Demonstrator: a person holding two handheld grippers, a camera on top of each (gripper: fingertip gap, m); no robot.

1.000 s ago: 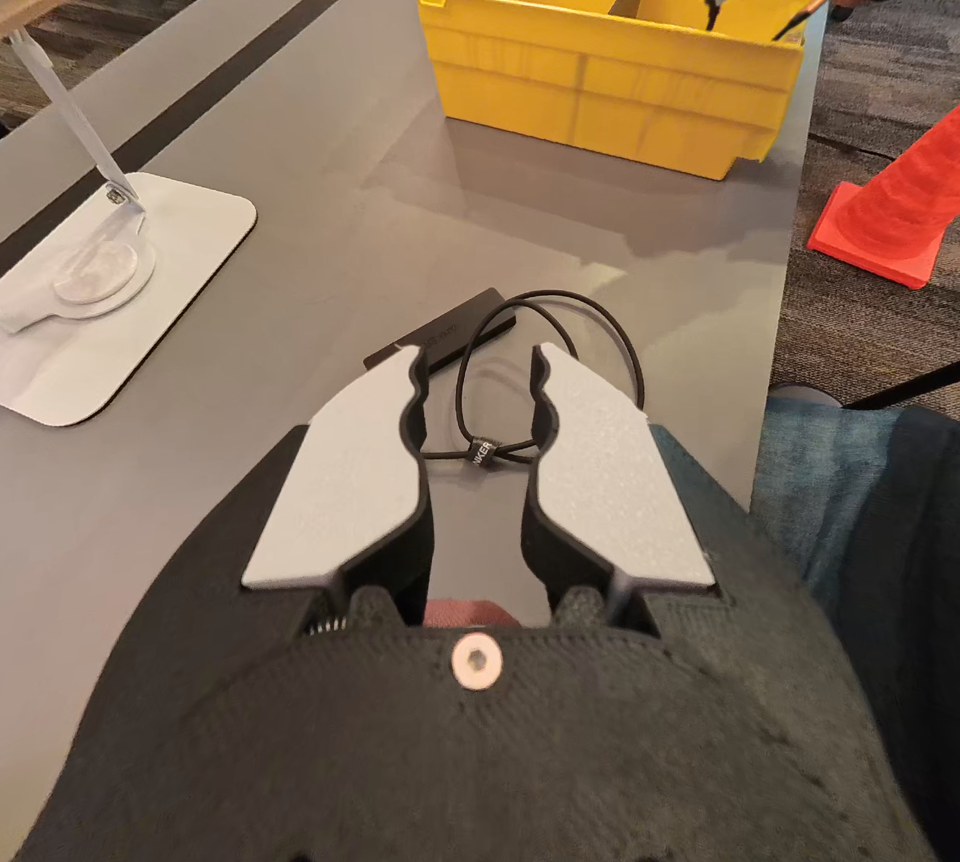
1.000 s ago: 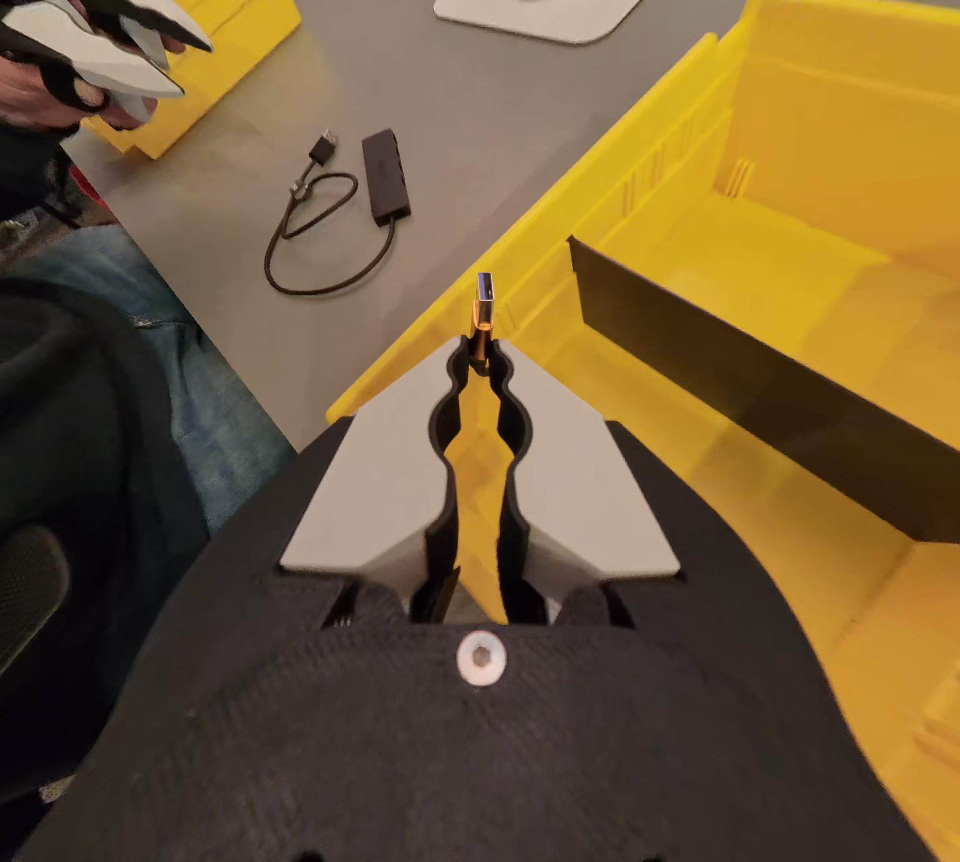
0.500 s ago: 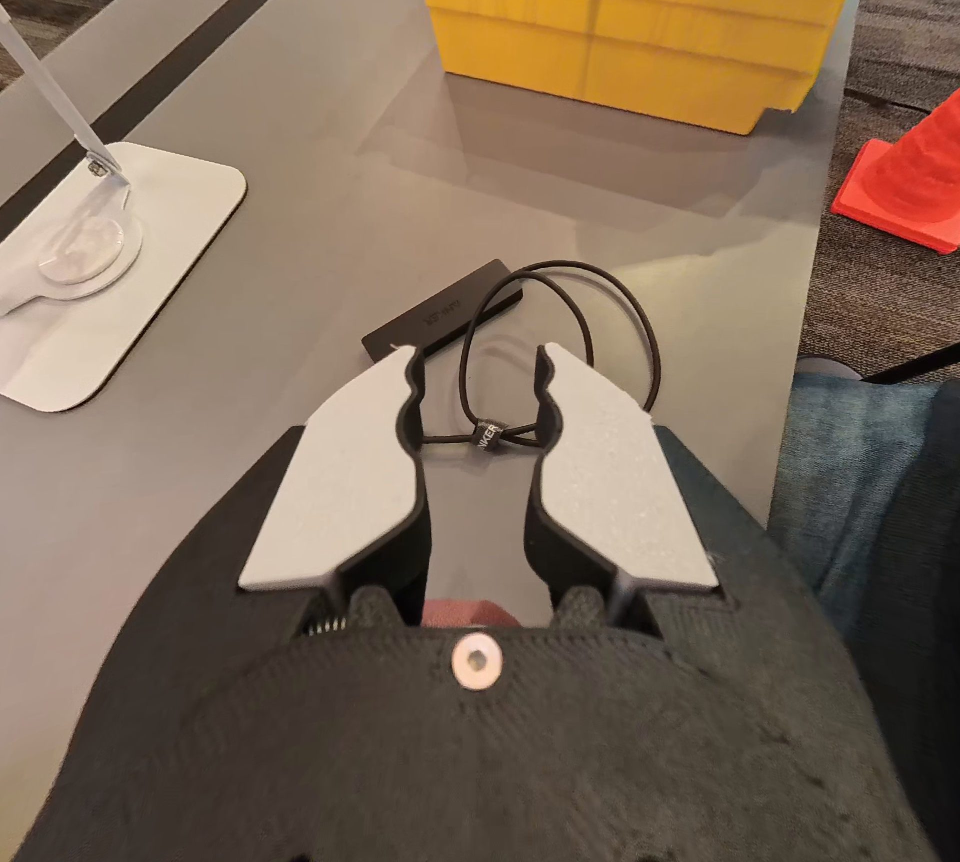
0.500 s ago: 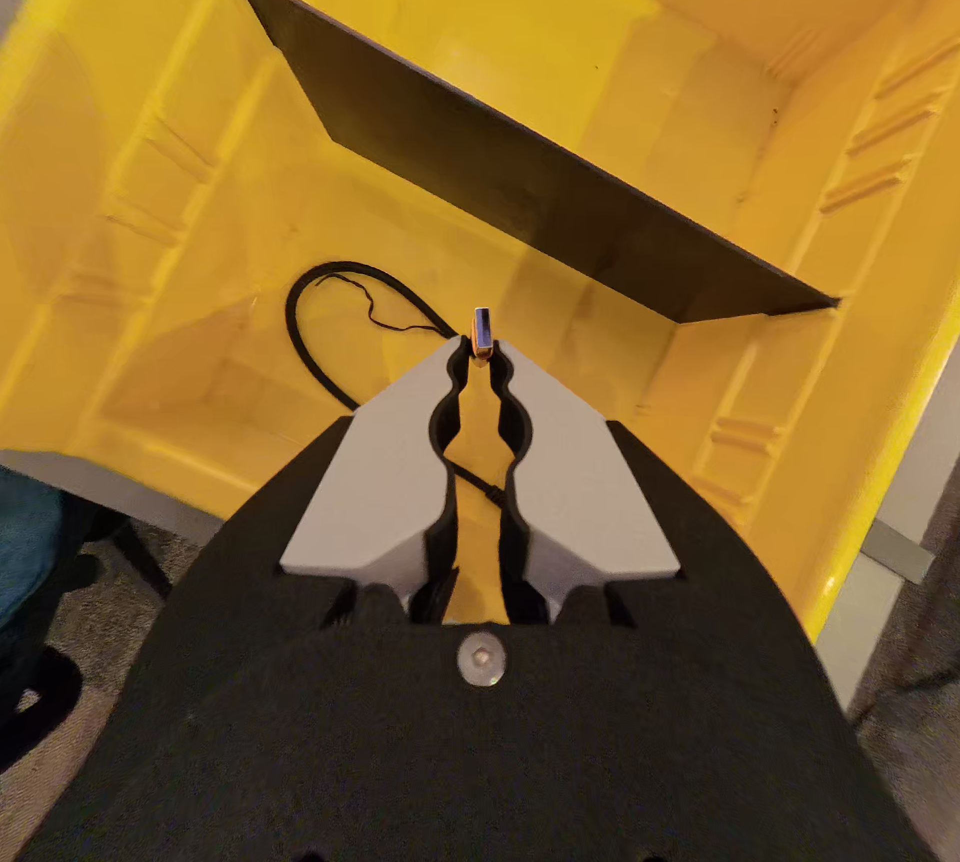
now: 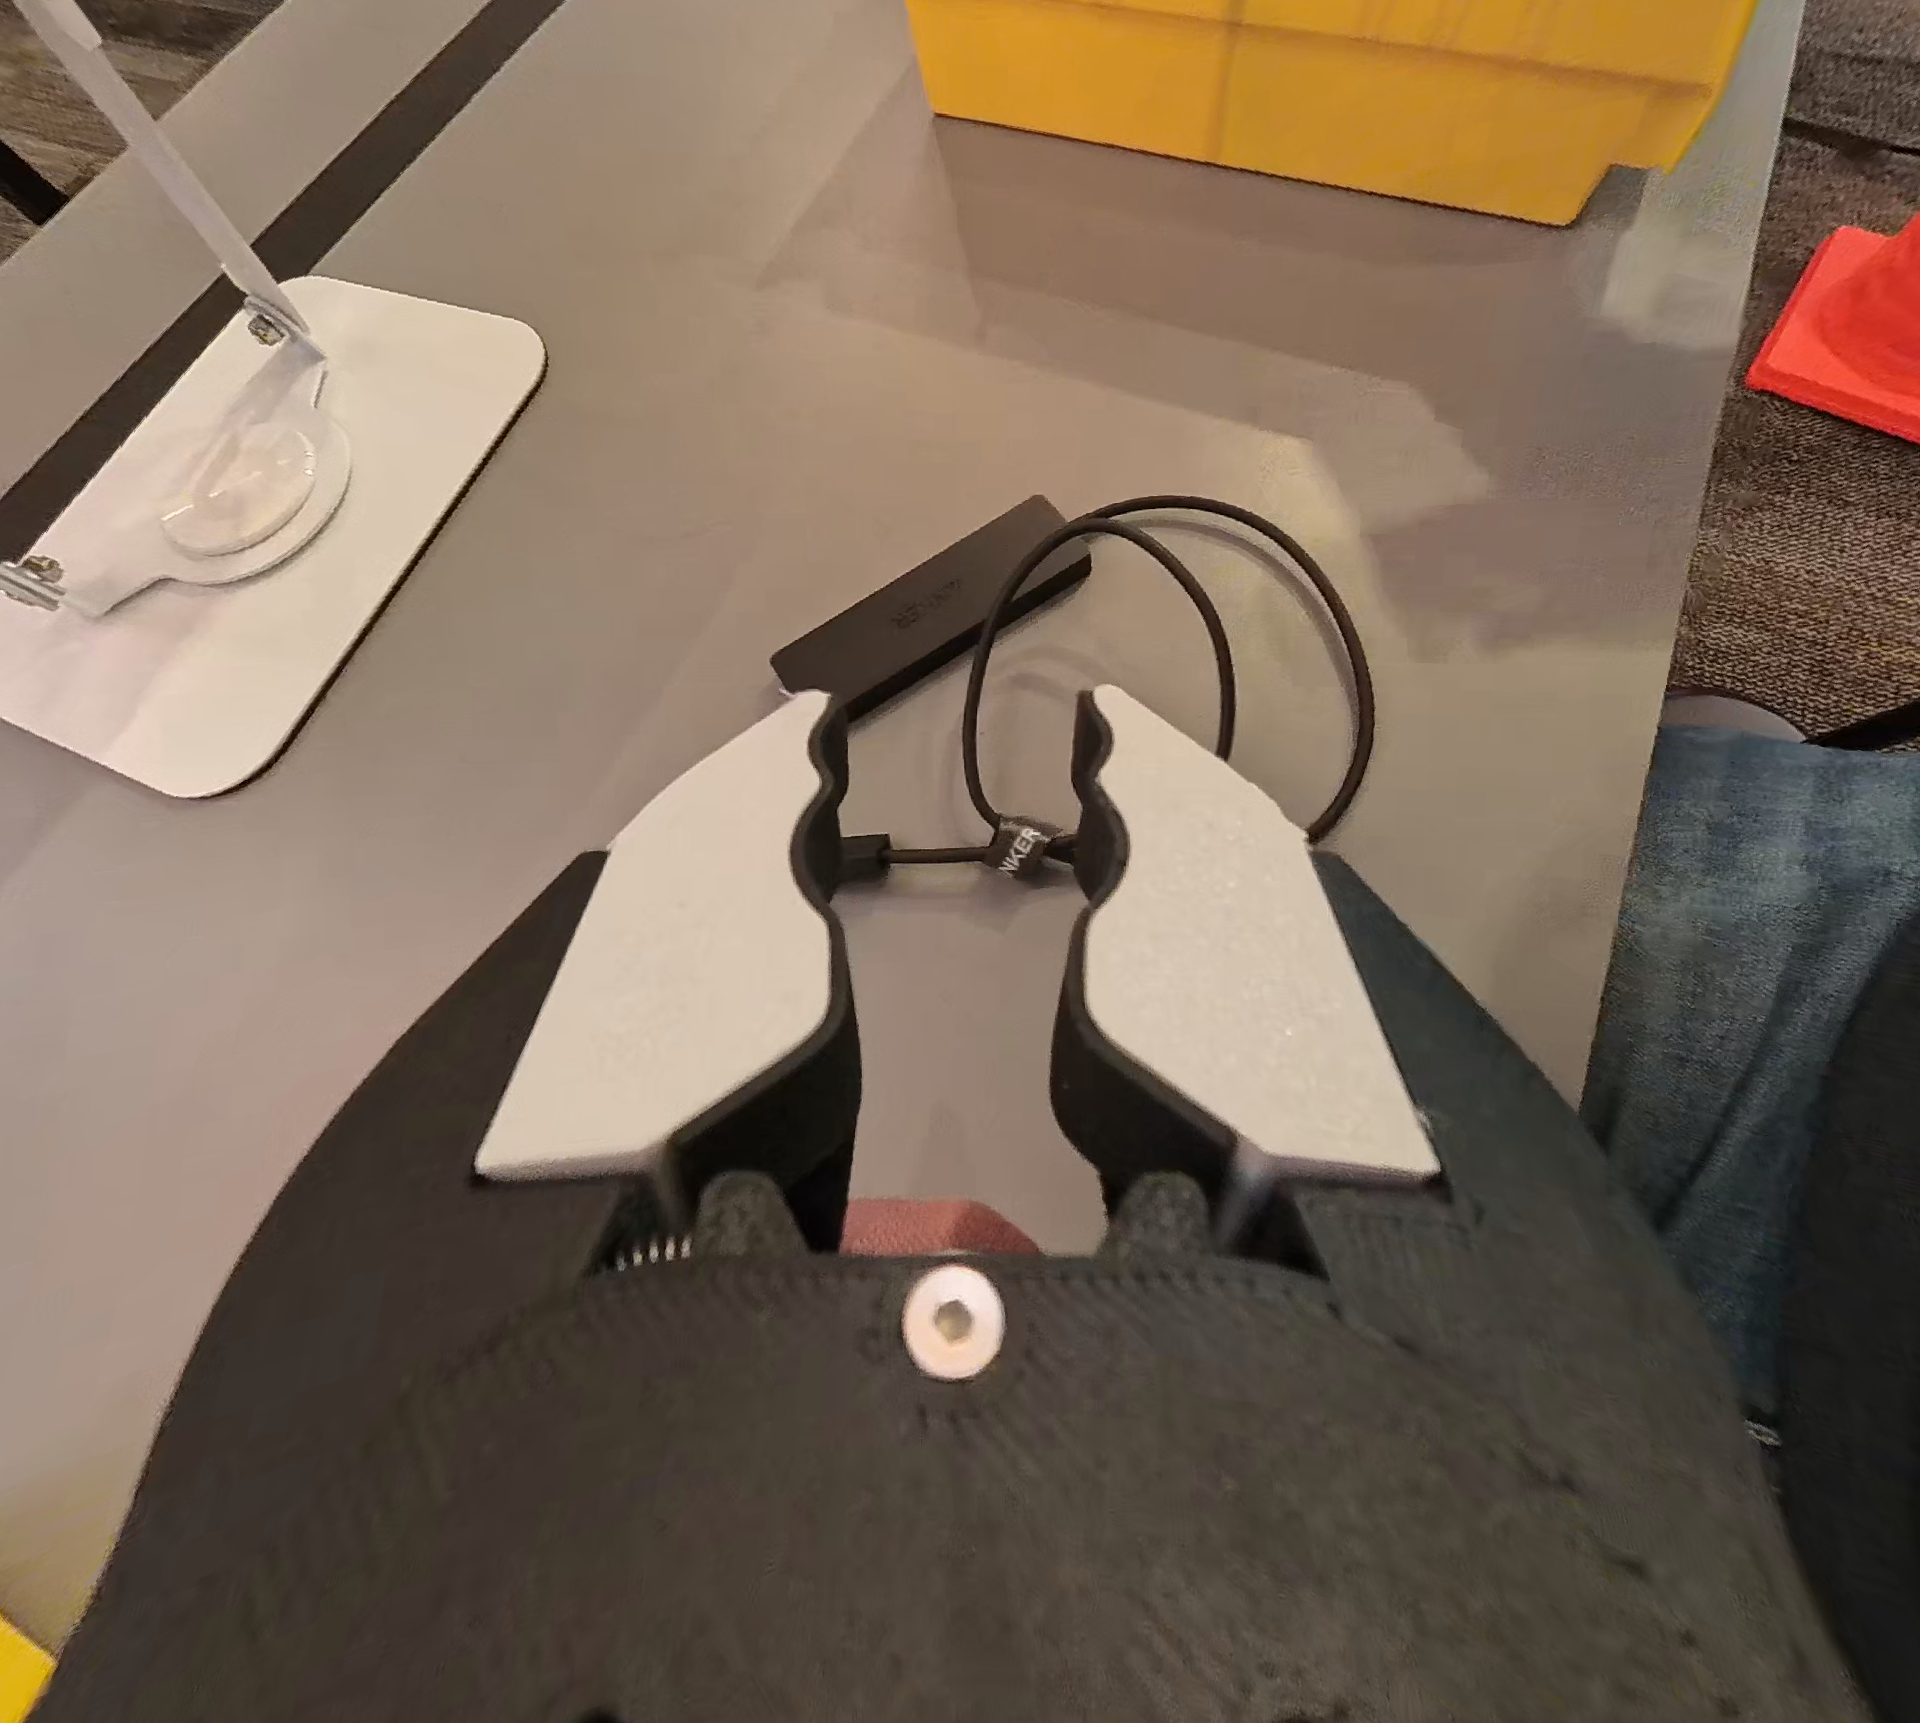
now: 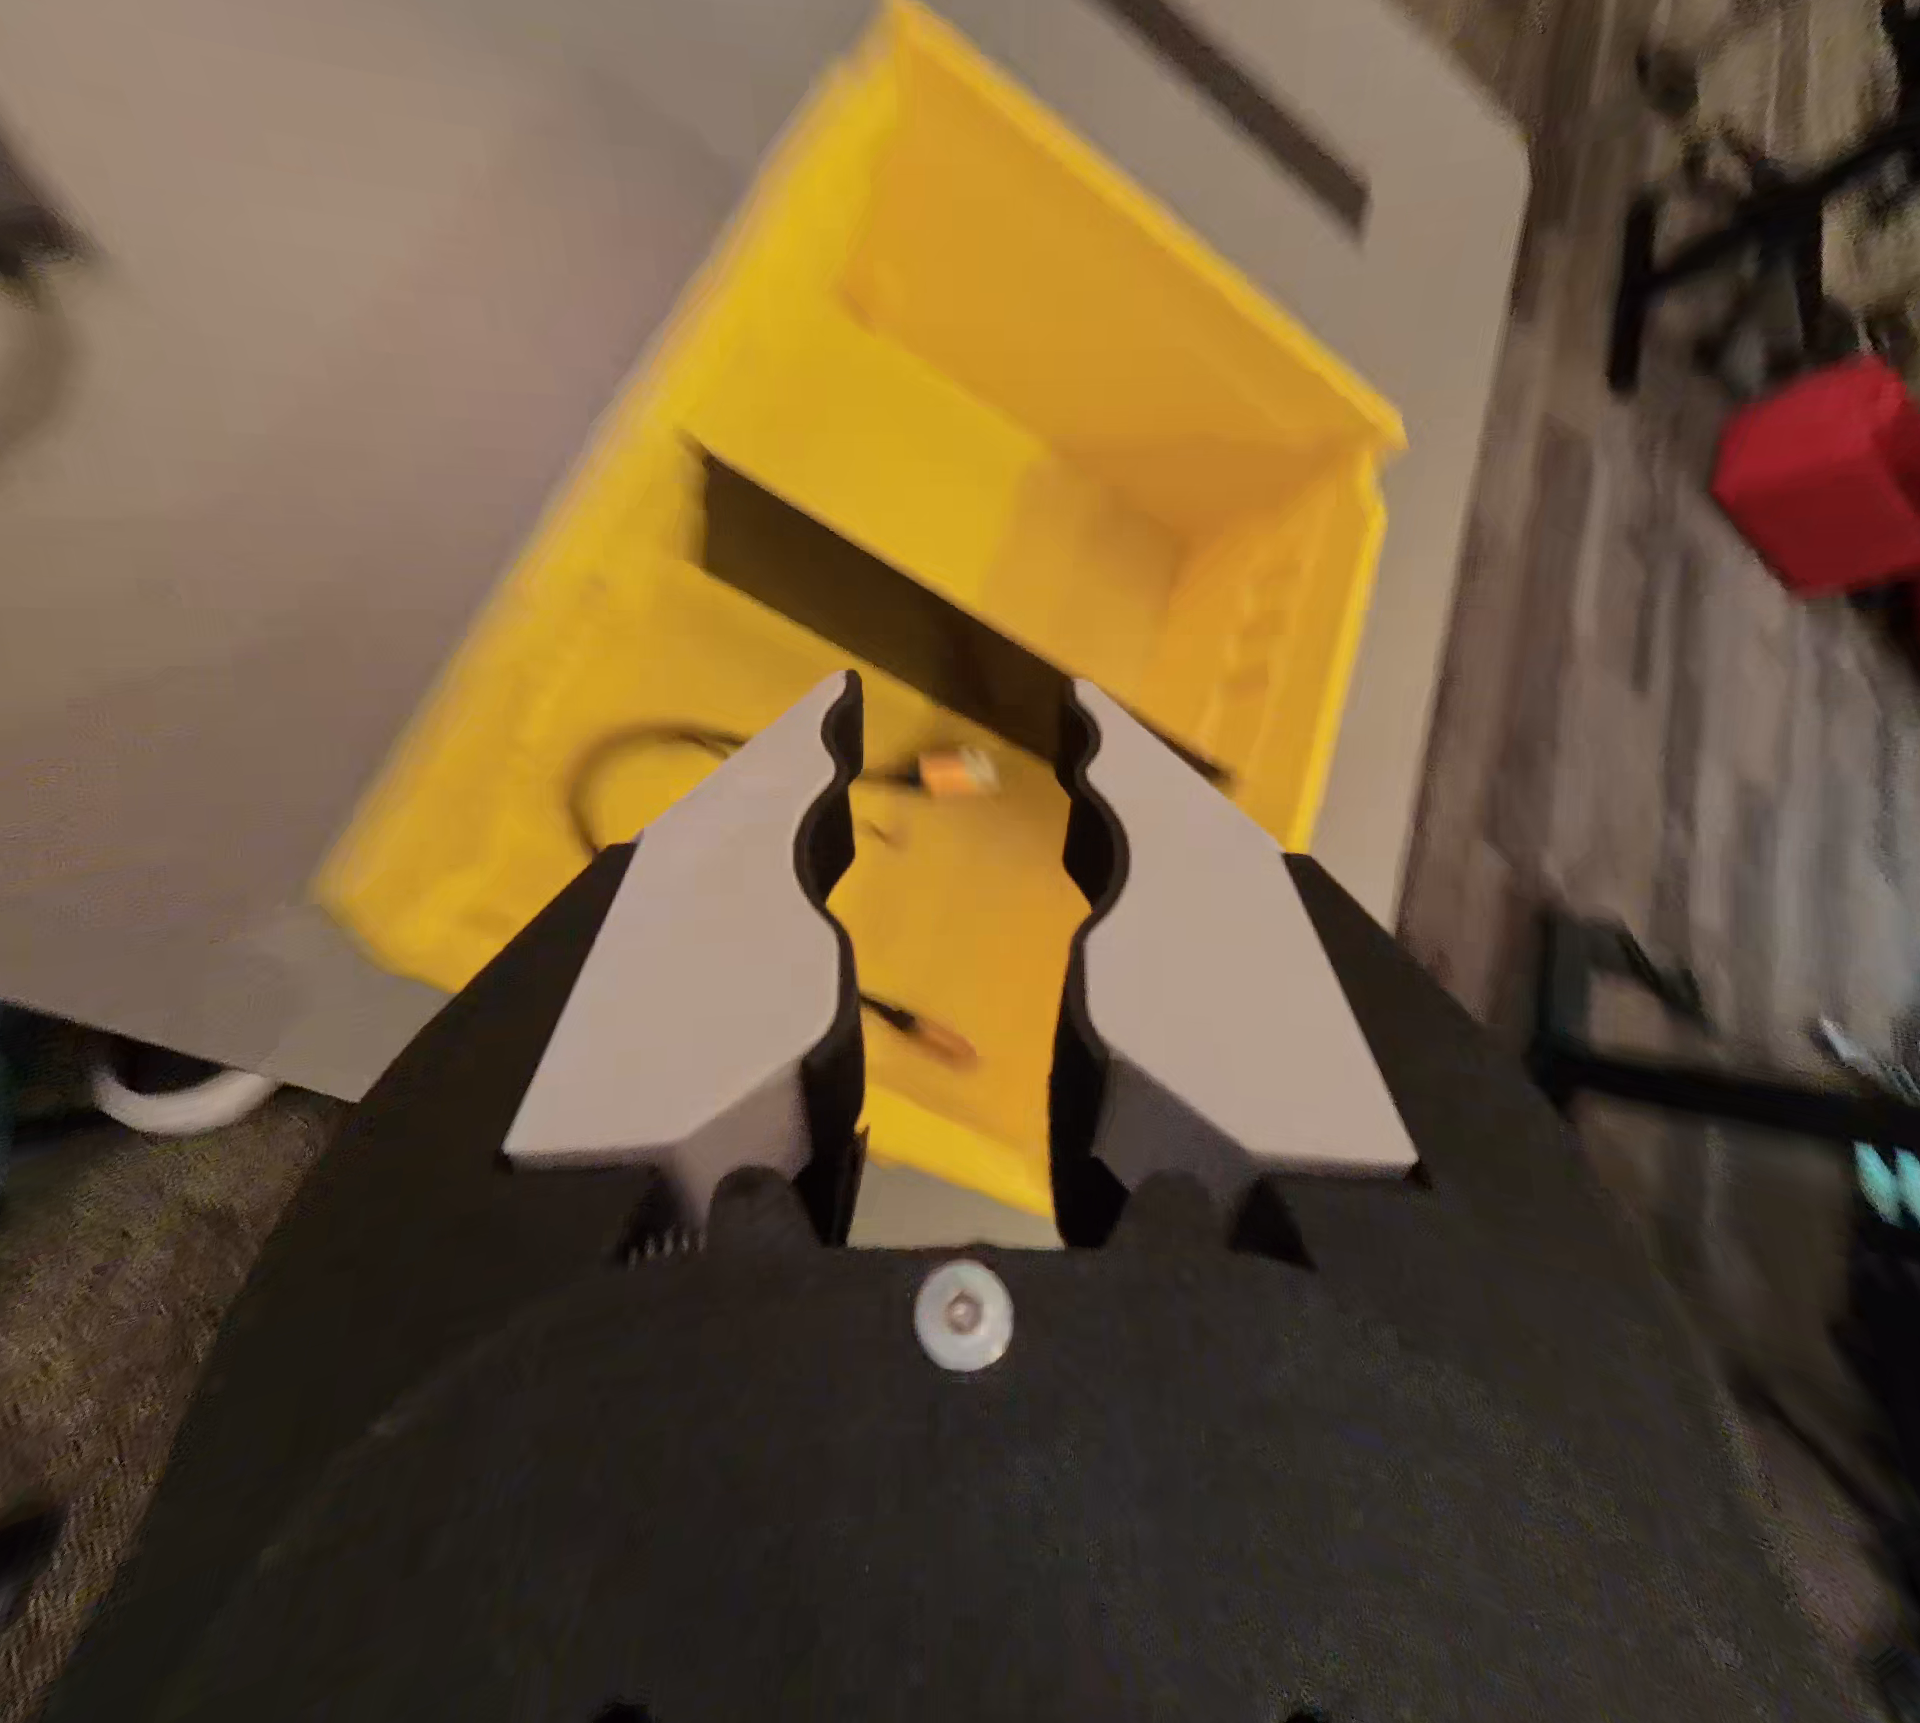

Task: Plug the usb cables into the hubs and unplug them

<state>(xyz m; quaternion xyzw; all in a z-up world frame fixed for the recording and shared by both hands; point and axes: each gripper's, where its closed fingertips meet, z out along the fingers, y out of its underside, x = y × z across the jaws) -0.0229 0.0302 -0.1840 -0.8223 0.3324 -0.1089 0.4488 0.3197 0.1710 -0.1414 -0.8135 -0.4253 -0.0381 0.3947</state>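
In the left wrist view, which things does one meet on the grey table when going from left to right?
White flat stand base with clear holder → flat black USB hub → its looped thin black cable; then, off the table on the carpet, an orange-red cone base.

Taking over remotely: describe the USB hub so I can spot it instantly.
On the grey table, near the edge closest to the person, between the white stand base and the yellow bin, lies the USB hub. It is a flat black bar trailing a looped black cable, just beyond the open left gripper.
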